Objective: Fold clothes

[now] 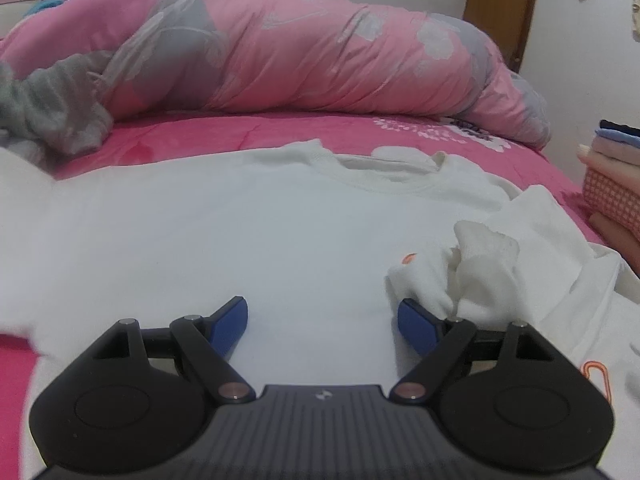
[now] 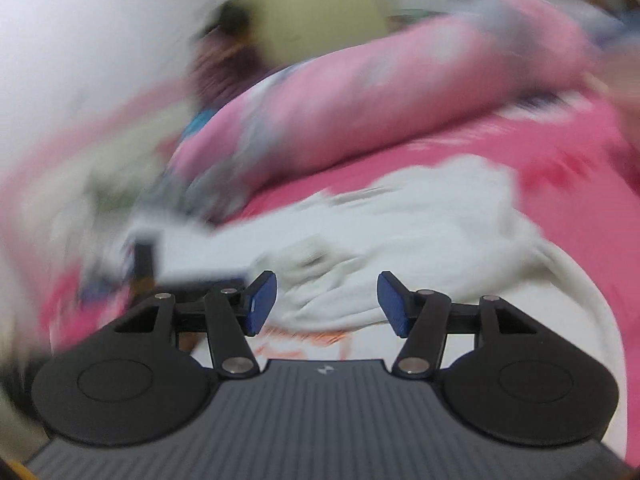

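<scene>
White shirt [image 1: 240, 224]: spread on pink bedsheet [image 1: 224, 136], body flat ahead of left gripper [image 1: 322, 322], neckline at far edge, sleeve bunched over the right blue pad. Left gripper: jaws apart, nothing clamped. Right gripper [image 2: 326, 304]: jaws apart, empty, over rumpled white cloth; view blurred. Beyond: pink quilt [image 1: 304, 48]; folded stack [image 1: 616, 168] far right. Step, judged: sleeve fold; next calls for pinching the bunched sleeve and laying it across the body.

White shirt [image 1: 240, 232]; pink floral quilt [image 1: 320, 52]; magenta bedsheet [image 1: 200, 136]
</scene>
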A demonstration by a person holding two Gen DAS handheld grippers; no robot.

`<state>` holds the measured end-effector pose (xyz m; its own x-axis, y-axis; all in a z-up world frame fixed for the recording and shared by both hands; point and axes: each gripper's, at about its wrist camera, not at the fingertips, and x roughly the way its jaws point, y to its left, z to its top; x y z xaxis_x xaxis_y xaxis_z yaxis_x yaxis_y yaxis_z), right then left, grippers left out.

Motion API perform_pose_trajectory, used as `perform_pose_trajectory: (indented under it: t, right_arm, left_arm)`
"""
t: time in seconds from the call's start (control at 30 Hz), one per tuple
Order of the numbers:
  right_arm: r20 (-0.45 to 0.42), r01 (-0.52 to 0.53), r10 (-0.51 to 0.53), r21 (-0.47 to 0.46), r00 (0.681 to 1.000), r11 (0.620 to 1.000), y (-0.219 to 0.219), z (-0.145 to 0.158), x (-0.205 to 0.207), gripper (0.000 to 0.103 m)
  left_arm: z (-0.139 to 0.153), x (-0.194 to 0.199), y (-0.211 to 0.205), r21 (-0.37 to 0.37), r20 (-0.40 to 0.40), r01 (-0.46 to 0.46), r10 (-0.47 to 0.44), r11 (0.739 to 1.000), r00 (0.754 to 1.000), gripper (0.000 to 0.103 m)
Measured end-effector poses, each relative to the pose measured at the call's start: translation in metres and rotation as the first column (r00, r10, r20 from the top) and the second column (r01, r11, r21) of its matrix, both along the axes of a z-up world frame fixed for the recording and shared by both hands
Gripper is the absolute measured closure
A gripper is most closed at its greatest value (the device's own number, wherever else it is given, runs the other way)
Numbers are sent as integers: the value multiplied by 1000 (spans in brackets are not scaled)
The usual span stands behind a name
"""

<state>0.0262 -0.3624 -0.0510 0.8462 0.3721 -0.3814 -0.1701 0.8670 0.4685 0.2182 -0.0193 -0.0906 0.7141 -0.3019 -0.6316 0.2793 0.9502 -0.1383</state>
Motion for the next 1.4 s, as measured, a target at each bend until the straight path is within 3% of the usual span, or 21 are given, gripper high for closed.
perform_pose_trajectory:
  t: [0.1,0.17,0.3,0.43,0.47,0.5,0.53,0.6,0.67,0.83,0.9,1.03,1.23,1.4]
  right_arm:
    - [-33,109,-105,164,994,980,-31,-23,12,54]
    - [-66,174,-163,255,984,951,-47,-39,22,69]
    - [-146,210,-165,382,975,900,-58,-79,38,78]
    - [-155,207,-153,439,976,874,-64,-104,36,84]
    - [-144,194,-144,437,979,879,-63,-104,35,84]
    - [-133,180,-136,434,982,883,-63,-103,34,83]
    - [-124,170,-129,425,984,889,-62,-103,34,83]
    - [-121,162,-123,414,985,896,-60,-103,36,84]
    - [-118,159,-120,415,986,896,-60,-103,37,84]
    - [-115,159,-121,426,986,891,-61,-105,37,84]
    - [-114,161,-123,427,986,890,-61,-105,37,84]
    - [-112,164,-127,427,985,889,-61,-105,36,84]
    - [-112,165,-129,423,985,891,-62,-106,37,84]
    - [-111,164,-128,426,985,890,-62,-106,37,83]
  left_arm:
    - [16,-13,10,21,26,-57,57,998,998,20]
    - [33,-24,14,5,67,-61,61,998,996,20]
    - [38,-12,-30,91,69,74,-80,993,994,20]
    - [43,0,-75,177,57,208,-221,962,974,18]
    - [44,3,-87,198,53,240,-255,950,965,22]
    - [46,6,-98,218,47,272,-289,937,956,35]
    - [41,11,-98,198,28,267,-278,943,960,44]
    - [31,22,-97,155,-11,252,-253,955,967,86]
    - [28,25,-86,94,-24,233,-232,968,972,91]
    - [51,-5,-14,-91,65,186,-180,978,981,92]
    - [54,-21,18,-135,54,134,-128,982,990,92]
    - [37,-49,71,-225,-47,32,-43,974,998,92]
    - [14,-87,94,-223,-143,27,-60,974,988,87]
    - [25,-94,106,-226,-121,13,-42,974,992,67]
